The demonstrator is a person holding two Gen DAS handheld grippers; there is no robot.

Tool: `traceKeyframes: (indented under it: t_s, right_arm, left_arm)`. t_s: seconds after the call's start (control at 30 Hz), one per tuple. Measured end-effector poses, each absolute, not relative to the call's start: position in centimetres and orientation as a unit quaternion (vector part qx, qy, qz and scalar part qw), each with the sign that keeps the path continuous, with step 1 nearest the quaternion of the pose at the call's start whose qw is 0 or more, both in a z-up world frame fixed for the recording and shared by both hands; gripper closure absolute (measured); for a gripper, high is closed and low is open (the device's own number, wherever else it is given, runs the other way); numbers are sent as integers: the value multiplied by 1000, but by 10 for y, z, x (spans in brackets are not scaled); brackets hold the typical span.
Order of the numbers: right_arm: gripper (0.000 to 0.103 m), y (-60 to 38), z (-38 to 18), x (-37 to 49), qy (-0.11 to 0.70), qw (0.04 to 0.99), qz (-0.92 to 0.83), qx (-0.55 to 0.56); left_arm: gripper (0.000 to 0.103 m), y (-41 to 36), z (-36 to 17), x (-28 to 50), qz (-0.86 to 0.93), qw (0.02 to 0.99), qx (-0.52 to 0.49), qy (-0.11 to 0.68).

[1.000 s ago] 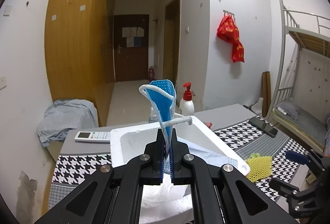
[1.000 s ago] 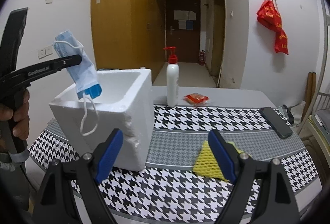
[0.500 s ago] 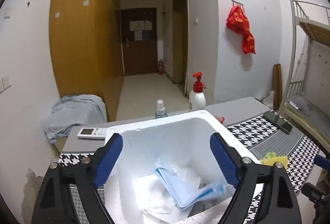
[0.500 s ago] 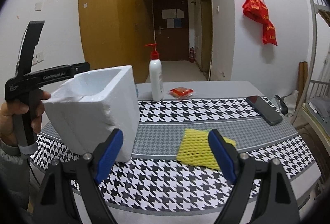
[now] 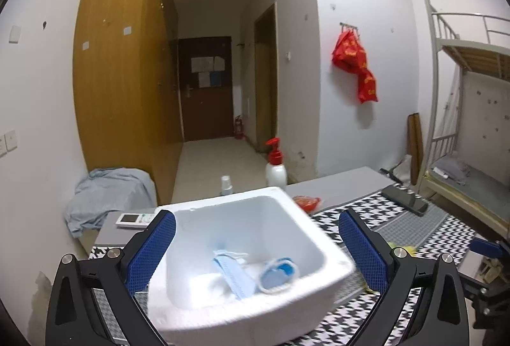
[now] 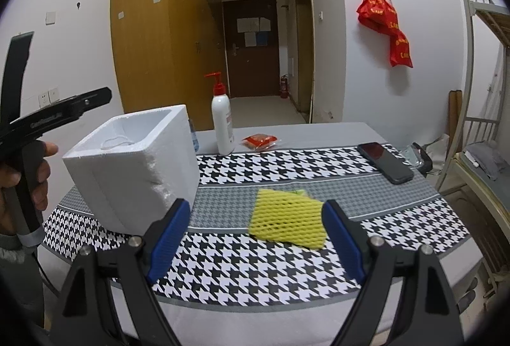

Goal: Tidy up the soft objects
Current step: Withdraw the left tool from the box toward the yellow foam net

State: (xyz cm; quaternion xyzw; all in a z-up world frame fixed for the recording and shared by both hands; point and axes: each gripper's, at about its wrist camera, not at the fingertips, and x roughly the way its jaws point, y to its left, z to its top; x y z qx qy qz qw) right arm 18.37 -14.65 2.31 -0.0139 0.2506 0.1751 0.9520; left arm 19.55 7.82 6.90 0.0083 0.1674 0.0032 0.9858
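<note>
A white foam box (image 5: 306,253) stands on the houndstooth tablecloth, also in the right wrist view (image 6: 134,173). Inside it lie a blue face mask (image 5: 255,276) and white tissue. My left gripper (image 5: 255,247) is open and empty above the box, and shows at the left of the right wrist view (image 6: 63,110). A yellow foam net (image 6: 287,217) lies flat on the cloth to the right of the box. My right gripper (image 6: 255,234) is open and empty, low over the table's front, with the net just ahead between its fingertips.
A pump bottle (image 6: 223,122) and a red packet (image 6: 259,141) stand behind the box. A black phone (image 6: 384,162) lies at the right. A remote (image 5: 134,218) and a small spray bottle (image 5: 225,185) sit at the back left. A bunk bed (image 6: 484,91) is at the right.
My left gripper opened and let the blue mask fall into the foam box, then drew back. My right gripper moved closer to the yellow net.
</note>
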Motion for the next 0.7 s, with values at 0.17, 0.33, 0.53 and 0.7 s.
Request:
traceKeyframes:
  t_s: [0.17,0.33,0.53,0.7]
  right_arm:
    - [16,-158,30,172,244,955,170,-15]
    - [16,-169,33,161,236,956,171,-16]
    - [16,-182,38,149,220,960,176,-9]
    - [16,-190,37,140,200,963,179,-8]
  left_arm:
    - [1,67,70,175,-13,987,4,158]
    - [1,59,70,161,-18,989,8,146]
    - [1,49,66,143,-23,990,4,137]
    - [1,41,59,134,-26,991,7,131]
